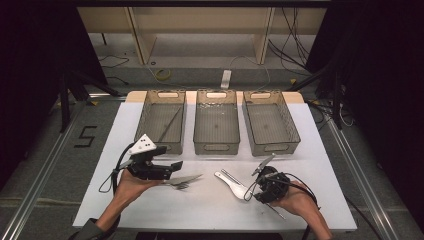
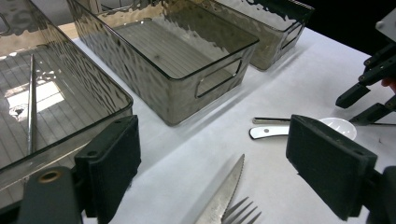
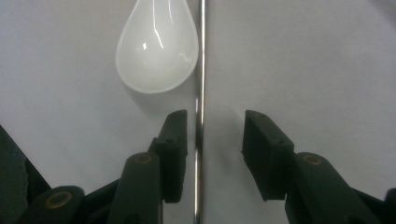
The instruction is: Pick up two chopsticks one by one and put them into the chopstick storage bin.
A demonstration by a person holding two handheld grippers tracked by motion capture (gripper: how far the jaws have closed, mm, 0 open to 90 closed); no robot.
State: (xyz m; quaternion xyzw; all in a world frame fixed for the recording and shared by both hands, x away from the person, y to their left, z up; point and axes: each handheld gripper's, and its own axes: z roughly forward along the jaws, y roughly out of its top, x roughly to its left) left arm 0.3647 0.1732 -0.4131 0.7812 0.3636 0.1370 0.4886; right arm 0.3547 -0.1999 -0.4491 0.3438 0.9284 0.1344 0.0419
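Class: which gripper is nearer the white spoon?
Right. The right gripper sits just beside the white spoon; the left gripper is farther off, over the knife.

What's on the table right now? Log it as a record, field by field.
table: white, three bins along the far edge
left bin: holds one thin metal rod
middle bin: empty
right bin: empty
left gripper: open, above the knife and fork
right gripper: open, fingers straddle a second rod, not clamped
spoon: white, lying beside the second rod
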